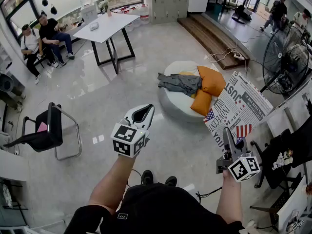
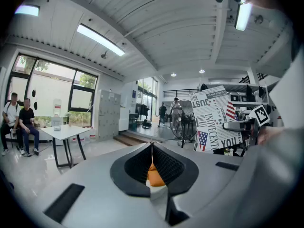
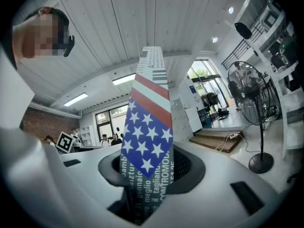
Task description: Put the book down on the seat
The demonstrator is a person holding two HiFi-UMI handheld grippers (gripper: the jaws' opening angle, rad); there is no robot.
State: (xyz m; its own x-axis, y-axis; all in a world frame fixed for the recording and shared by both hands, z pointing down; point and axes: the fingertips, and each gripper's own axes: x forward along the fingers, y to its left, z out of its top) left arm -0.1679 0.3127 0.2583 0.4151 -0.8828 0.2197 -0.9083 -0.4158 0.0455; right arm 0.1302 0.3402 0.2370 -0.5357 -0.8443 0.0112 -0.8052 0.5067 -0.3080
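A book [image 1: 239, 106] with a newspaper-print cover and a stars-and-stripes flag stands upright in my right gripper [image 1: 228, 134], which is shut on its lower edge. In the right gripper view the book [image 3: 147, 127] rises from between the jaws of that gripper [image 3: 147, 175]. The seat [image 1: 173, 110] is a round white pouf on the floor ahead, left of the book, with orange cushions [image 1: 209, 82] and a grey garment [image 1: 180, 83] on it. My left gripper [image 1: 145, 112] hovers in front of the seat, shut and empty. From the left gripper [image 2: 152, 148], the book [image 2: 213, 120] shows at the right.
A white table [image 1: 107, 26] stands at the back left, with two seated people [image 1: 41, 38] beyond it. A black chair [image 1: 46, 130] is at the left, a large fan [image 1: 287, 57] at the right, wooden steps [image 1: 214, 38] behind the seat. Another black chair [image 1: 287, 155] is at my right.
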